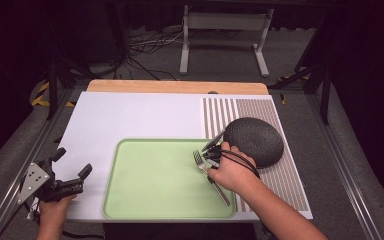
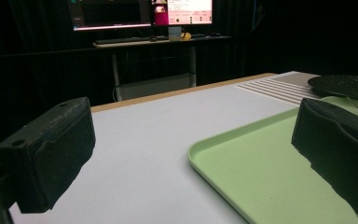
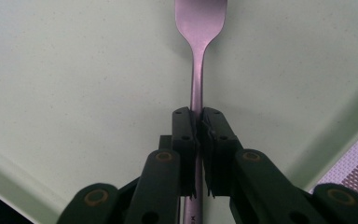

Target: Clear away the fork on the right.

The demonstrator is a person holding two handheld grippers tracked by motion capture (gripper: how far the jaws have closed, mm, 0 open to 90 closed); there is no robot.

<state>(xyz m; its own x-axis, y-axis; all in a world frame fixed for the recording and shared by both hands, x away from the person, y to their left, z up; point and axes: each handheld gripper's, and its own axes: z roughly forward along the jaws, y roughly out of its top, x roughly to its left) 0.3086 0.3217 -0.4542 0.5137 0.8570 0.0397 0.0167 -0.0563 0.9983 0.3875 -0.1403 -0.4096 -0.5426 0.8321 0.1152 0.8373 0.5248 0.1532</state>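
A metal fork (image 1: pixel 200 161) lies over the right part of the light green tray (image 1: pixel 155 180), tines toward the far side. My right gripper (image 1: pixel 210 165) is shut on its handle; in the right gripper view the black jaws (image 3: pixel 199 121) pinch the thin stem of the fork (image 3: pixel 200 28) above the tray (image 3: pixel 74 70). My left gripper (image 1: pixel 73 161) is held at the table's front left corner, beside the tray, jaws wide apart. Between them in the left gripper view (image 2: pixel 191 154) there is nothing but the tray's rim (image 2: pixel 214 163) farther off.
A dark grey textured oval plate (image 1: pixel 254 141) rests on a striped placemat (image 1: pixel 280 180) right of the tray, close to my right hand. A white mat (image 1: pixel 130 115) covers the wooden table (image 1: pixel 177 86). A metal stand (image 1: pixel 225 22) and cables sit beyond it.
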